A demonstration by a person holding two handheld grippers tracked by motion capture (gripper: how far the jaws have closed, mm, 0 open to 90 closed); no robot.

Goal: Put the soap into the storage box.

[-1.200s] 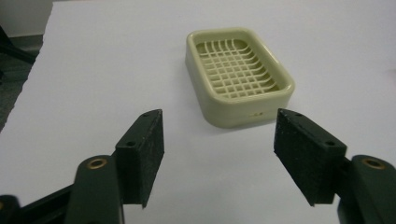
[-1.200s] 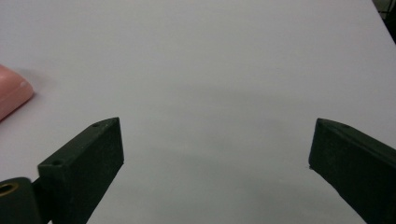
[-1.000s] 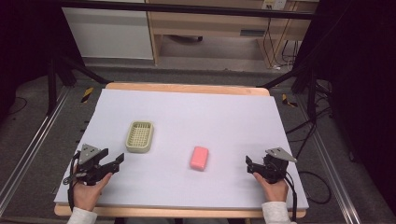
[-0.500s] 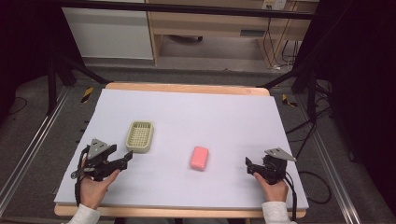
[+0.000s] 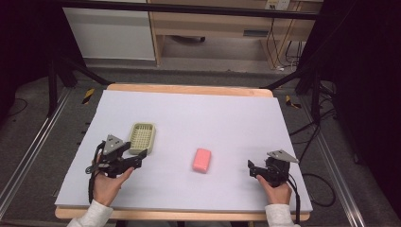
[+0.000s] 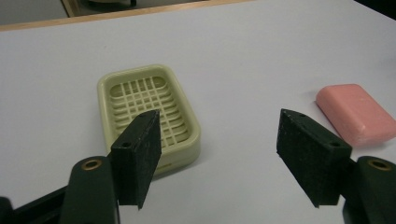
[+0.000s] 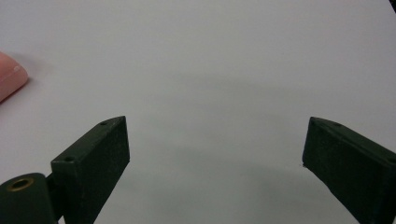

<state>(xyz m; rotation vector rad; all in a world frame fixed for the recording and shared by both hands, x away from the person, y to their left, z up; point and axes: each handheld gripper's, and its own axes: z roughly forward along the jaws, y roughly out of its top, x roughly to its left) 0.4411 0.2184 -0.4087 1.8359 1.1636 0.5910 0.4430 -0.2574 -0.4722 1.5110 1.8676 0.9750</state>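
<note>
A pale green slotted soap dish (image 5: 142, 137) (image 6: 148, 114) lies on the white table (image 5: 227, 118), left of centre. A pink soap bar (image 5: 202, 160) (image 6: 357, 113) rests on the table to its right, and its corner (image 7: 10, 75) shows at the left edge of the right gripper view. My left gripper (image 5: 140, 158) (image 6: 219, 156) stands open just in front of the dish, nothing between its jaws. Near the table's front right, my right gripper (image 5: 251, 168) (image 7: 215, 163) is open over bare table, with the bar off to its left.
The wooden table edge (image 5: 189, 88) runs along the far side. Beyond it stand a wooden shelf unit (image 5: 222, 28) and a white cabinet (image 5: 111, 33). Cables (image 5: 321, 189) trail on the floor at right.
My left gripper has moved forward and to the right, closing in on the soap dish. The right gripper has stayed in place.
</note>
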